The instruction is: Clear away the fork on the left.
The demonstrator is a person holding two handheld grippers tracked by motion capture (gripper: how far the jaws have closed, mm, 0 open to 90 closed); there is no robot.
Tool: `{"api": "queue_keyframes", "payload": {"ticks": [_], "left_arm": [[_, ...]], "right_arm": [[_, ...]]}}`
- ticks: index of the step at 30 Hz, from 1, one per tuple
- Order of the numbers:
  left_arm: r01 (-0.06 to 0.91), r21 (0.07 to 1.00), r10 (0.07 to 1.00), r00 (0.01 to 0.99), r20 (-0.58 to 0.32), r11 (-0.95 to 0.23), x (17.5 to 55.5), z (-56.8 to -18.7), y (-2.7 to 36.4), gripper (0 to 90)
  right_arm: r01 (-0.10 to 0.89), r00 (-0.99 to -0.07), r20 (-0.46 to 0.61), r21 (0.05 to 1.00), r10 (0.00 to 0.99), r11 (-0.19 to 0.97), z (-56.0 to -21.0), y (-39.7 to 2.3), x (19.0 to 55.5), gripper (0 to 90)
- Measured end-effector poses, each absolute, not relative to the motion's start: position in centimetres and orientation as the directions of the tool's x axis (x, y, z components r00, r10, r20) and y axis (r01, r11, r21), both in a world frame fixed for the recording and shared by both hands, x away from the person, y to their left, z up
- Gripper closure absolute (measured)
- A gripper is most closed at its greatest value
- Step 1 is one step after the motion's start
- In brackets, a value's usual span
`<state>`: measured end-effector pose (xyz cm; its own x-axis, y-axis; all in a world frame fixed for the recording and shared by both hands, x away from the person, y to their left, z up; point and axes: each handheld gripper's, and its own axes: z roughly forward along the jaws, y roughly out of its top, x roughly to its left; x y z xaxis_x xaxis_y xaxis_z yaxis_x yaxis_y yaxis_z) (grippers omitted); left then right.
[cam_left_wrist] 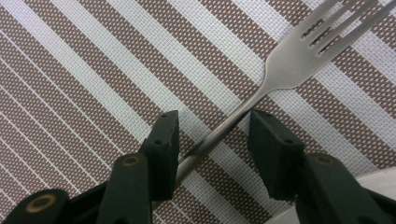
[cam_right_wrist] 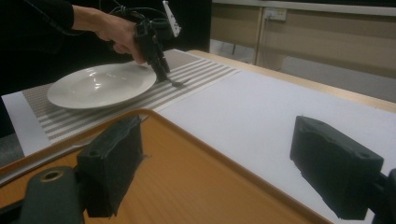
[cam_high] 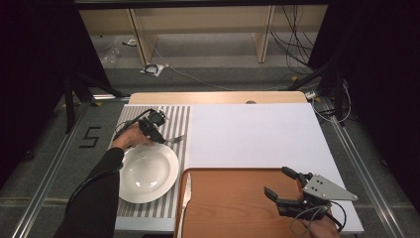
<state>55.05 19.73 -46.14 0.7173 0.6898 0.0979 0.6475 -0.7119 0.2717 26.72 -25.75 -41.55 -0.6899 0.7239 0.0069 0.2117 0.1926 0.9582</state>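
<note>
Left gripper (cam_left_wrist: 212, 140) straddling the fork (cam_left_wrist: 280, 70) handle on the striped placemat (cam_left_wrist: 93, 70), just beyond the plate (cam_high: 148, 171); jaws apart, not yet pinching. Best centring before closing. Right gripper (cam_high: 287, 191) idling wide open over the tray (cam_high: 233, 203)

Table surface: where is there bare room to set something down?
The white mat right of the striped placemat lies bare, as does the wooden tray between knife and right gripper. The placemat is crowded: plate, fork, left gripper.
</note>
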Motion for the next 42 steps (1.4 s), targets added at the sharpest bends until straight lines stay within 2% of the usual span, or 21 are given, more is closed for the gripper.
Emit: {"api": "queue_keyframes", "payload": {"ticks": [11, 27, 37, 42], "left_arm": [[0.672, 0.275, 0.709, 0.703, 0.052, -0.687, 55.19, -46.15, 20.17, 60.1], [0.667, 0.283, 0.698, 0.716, 0.014, -0.689, 54.93, -46.16, 20.25, 78.1], [0.656, 0.284, 0.688, 0.725, 0.022, -0.700, 54.79, -46.13, 20.07, 83.8], [0.635, 0.300, 0.682, 0.727, 0.078, -0.712, 54.77, -46.04, 19.81, 84.1]], "right_arm": [[0.208, -0.691, 0.010, 0.960, 0.723, 0.186, -41.55, -25.71, 26.68, 18.0], [0.219, -0.690, 0.008, 0.955, 0.724, 0.198, -41.51, -25.70, 26.63, 18.0], [0.210, -0.692, 0.009, 0.959, 0.722, 0.189, -41.64, -25.62, 26.76, 18.0], [0.208, -0.691, 0.006, 0.959, 0.722, 0.191, -41.64, -25.63, 26.80, 18.1]]}}
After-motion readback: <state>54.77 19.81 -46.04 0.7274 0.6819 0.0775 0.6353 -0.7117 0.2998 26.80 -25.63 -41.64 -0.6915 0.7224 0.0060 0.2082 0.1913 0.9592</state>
